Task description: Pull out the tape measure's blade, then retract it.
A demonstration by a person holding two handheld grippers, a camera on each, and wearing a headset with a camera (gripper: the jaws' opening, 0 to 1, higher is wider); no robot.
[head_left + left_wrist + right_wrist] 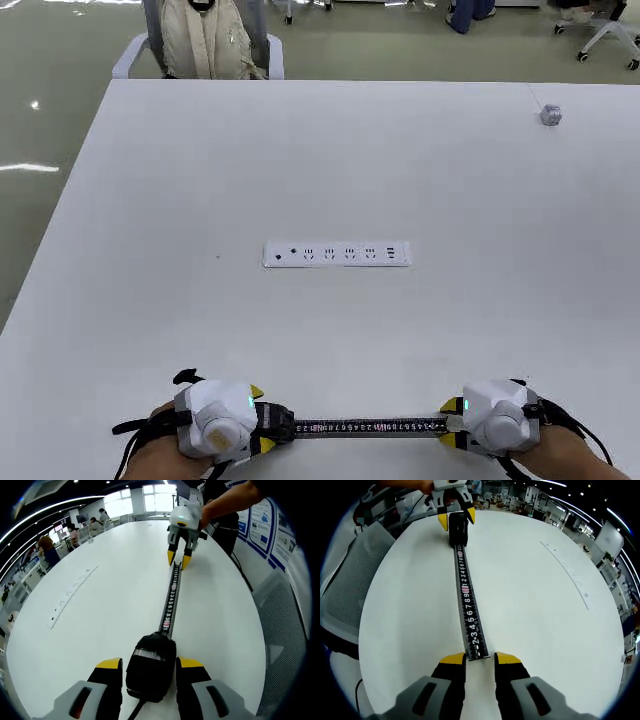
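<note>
A black tape measure case lies near the front edge of the white table. My left gripper is shut on it; in the left gripper view the case sits squeezed between the yellow-tipped jaws of that gripper. The black blade with white numbers is drawn out flat along the table to my right gripper. Seen from the right gripper view, the blade's end rests between the tips of my right gripper, which is shut on it. The blade runs straight away to the case.
A white power strip is set into the middle of the table. A small grey object sits at the far right. A chair with a light jacket stands beyond the far edge. The table's near edge is close behind both grippers.
</note>
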